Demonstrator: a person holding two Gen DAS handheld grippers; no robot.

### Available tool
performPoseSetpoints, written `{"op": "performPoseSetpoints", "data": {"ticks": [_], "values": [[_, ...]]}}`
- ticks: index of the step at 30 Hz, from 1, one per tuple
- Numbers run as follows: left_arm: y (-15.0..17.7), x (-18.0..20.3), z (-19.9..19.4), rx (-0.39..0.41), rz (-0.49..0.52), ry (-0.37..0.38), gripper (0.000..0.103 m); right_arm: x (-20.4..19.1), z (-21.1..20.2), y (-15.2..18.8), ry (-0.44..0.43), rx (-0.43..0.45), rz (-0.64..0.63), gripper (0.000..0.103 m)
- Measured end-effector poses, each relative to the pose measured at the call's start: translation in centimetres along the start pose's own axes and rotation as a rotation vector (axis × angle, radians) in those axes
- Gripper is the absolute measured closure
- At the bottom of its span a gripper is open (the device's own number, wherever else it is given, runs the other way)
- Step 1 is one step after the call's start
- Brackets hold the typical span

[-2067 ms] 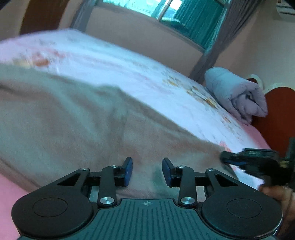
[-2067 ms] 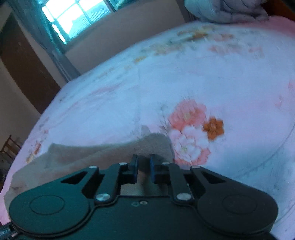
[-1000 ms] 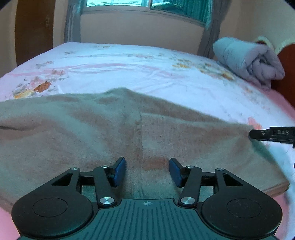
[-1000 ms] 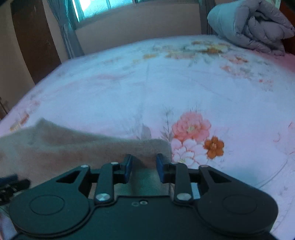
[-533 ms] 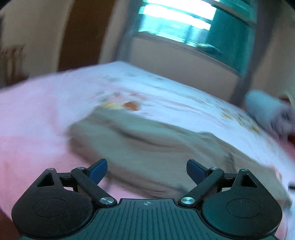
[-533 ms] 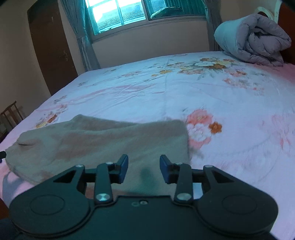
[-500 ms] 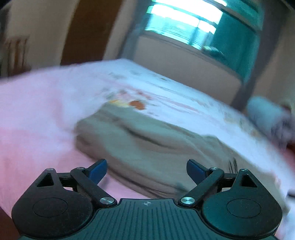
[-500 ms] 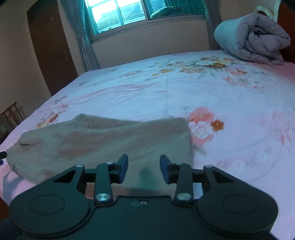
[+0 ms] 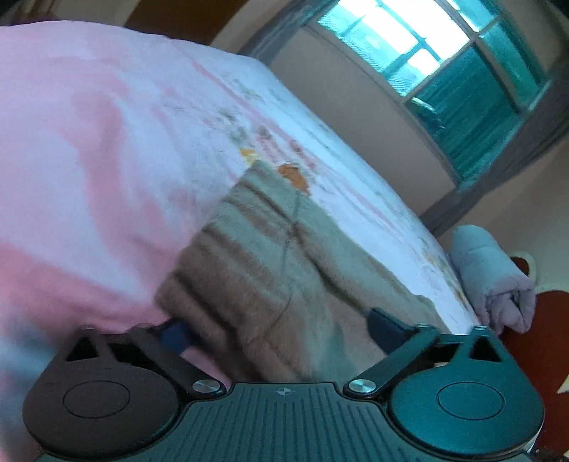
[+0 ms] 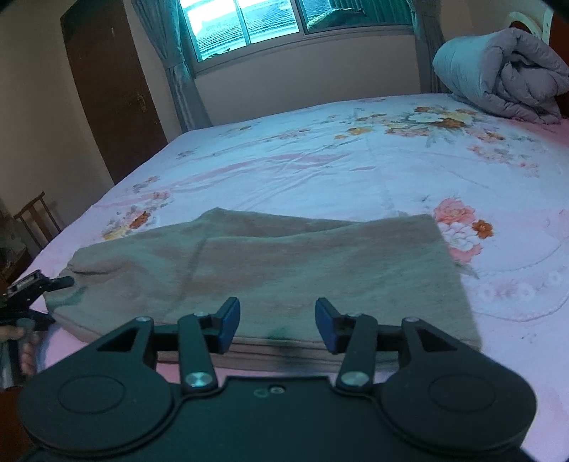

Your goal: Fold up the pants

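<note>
The beige pants [image 10: 284, 259] lie folded lengthwise across the near side of the bed. My right gripper [image 10: 277, 325] hovers over their near edge, its jaws opening with nothing pressed between the pads. In the left wrist view the ribbed left end of the pants [image 9: 256, 256] lies just ahead of my left gripper [image 9: 279, 330]. Its jaws are opening very wide and grip nothing. From the right wrist view, the left gripper [image 10: 53, 284] shows at the pants' left end, held by a hand [image 10: 21, 350].
The floral bedsheet [image 10: 355, 160] covers a wide bed. A rolled grey duvet [image 10: 498, 78] sits at the far right by the headboard. Beyond the bed are a window [image 10: 270, 21], a brown door [image 10: 110, 89] and a wooden chair [image 10: 35, 220] at the left.
My left gripper opened wide, rolled and swung from the pants' middle to their left end. My right gripper drew back from the right corner and widened its jaws.
</note>
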State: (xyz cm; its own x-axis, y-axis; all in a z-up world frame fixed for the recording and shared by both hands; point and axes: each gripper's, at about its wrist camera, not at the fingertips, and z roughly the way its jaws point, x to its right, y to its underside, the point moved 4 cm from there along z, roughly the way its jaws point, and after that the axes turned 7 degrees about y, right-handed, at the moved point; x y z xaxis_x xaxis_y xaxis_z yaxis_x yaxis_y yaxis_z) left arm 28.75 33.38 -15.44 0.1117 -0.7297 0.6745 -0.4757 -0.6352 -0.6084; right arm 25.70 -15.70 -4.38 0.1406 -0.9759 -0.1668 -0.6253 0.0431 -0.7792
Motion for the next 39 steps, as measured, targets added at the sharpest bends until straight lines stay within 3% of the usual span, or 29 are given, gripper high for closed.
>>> {"op": "performPoseSetpoints", "data": {"ticks": [3, 5, 7, 11, 15, 17, 19, 20, 24, 26, 28, 29, 34, 39], "values": [[0.2, 0.3, 0.8, 0.041, 0.055, -0.028, 0.001, -0.6, 0.3, -0.1, 0.015, -0.009, -0.010, 0.064], [0.1, -0.2, -0.3, 0.091, -0.004, -0.063, 0.064, -1.0, 0.5, -0.5, 0.020, -0.006, -0.015, 0.064], [-0.1, -0.8, -1.7, 0.112, -0.111, 0.009, 0.065, -1.5, 0.8, -0.8, 0.028, -0.001, -0.033, 0.063], [-0.5, 2.3, -3.3, 0.144, -0.015, 0.008, 0.065, -4.1, 1.9, -0.4, 0.006, -0.005, -0.115, 0.054], [-2.2, 5.1, -3.9, 0.147, 0.039, 0.014, 0.065, -8.5, 3.4, 0.8, 0.018, 0.019, -0.257, 0.056], [-2.6, 6.4, -4.5, 0.144, 0.082, 0.015, 0.065, -10.0, 5.2, 2.1, 0.039, -0.026, -0.329, 0.055], [-3.1, 7.4, -4.8, 0.135, 0.112, 0.026, 0.065, -10.9, 7.4, 4.2, 0.079, -0.107, -0.411, 0.047], [-3.1, 8.0, -4.8, 0.130, 0.132, 0.023, 0.065, -11.5, 7.5, 4.8, 0.102, -0.071, -0.451, 0.045], [-3.7, 9.1, -5.9, 0.131, 0.155, 0.012, 0.065, -11.7, 6.9, 4.5, 0.116, -0.064, -0.444, 0.046], [-4.0, 9.5, -6.2, 0.131, 0.157, 0.006, 0.065, -11.5, 5.7, 4.2, 0.110, -0.005, -0.432, 0.046], [-3.6, 10.3, -6.1, 0.121, 0.167, 0.015, 0.065, -11.5, 6.9, 5.5, 0.118, -0.058, -0.484, 0.044], [-3.4, 10.7, -6.2, 0.120, 0.174, 0.016, 0.065, -11.8, 7.1, 5.9, 0.129, -0.044, -0.521, 0.043], [-3.9, 15.9, -6.2, 0.144, 0.206, 0.086, 0.065, -11.9, 7.8, 5.9, 0.129, -0.045, -0.562, 0.043], [-3.1, 24.4, -4.7, 0.112, 0.332, 0.166, 0.065, -11.6, 7.5, 6.9, 0.132, 0.036, -0.591, 0.043]]}}
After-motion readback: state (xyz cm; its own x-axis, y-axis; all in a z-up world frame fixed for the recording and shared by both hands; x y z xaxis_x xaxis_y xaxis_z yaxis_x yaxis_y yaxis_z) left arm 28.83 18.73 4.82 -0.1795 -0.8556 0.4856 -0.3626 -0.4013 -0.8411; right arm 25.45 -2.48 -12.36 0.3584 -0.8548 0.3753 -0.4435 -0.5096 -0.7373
